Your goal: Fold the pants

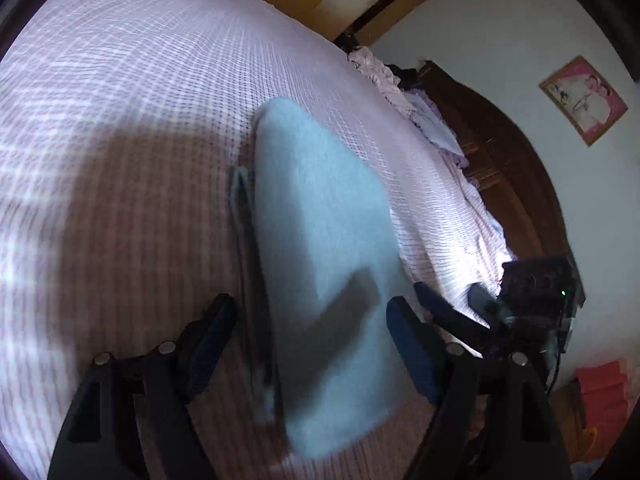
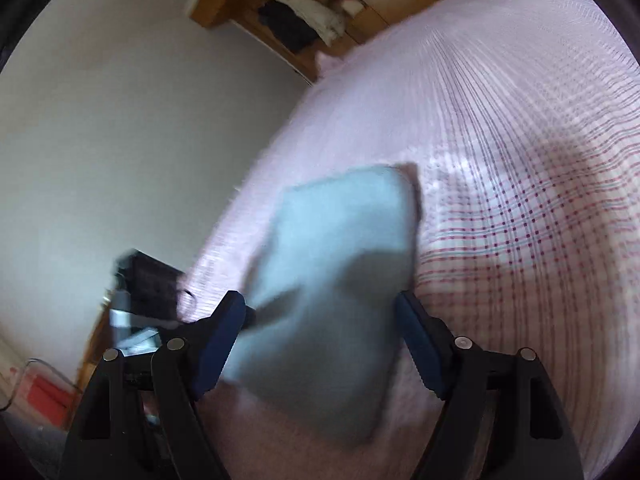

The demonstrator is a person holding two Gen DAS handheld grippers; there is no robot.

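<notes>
The bed (image 1: pixel 120 120) fills both views. The pants (image 1: pixel 320 240), folded light blue, are seen at centre frame: judged soft, light, limp, best taken at an edge. Left gripper (image 1: pixel 312 332) and right gripper (image 2: pixel 320 332) are spread open, gripping nothing.

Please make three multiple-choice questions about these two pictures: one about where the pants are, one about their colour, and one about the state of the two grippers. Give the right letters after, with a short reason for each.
1. Where do the pants lie?
A. on the checked bedspread
B. on the floor
C. in the wooden wardrobe

2. What colour are the pants?
A. red
B. light blue
C. black

3. How do the left gripper and the right gripper stand?
A. both shut on the pants
B. only the left one is open
C. both open

Answers: 1 A, the cloth rests flat on the pink checked cover. 2 B, it shows pale blue in both views. 3 C, in each view the fingers stand wide apart and do not press the cloth.
</notes>
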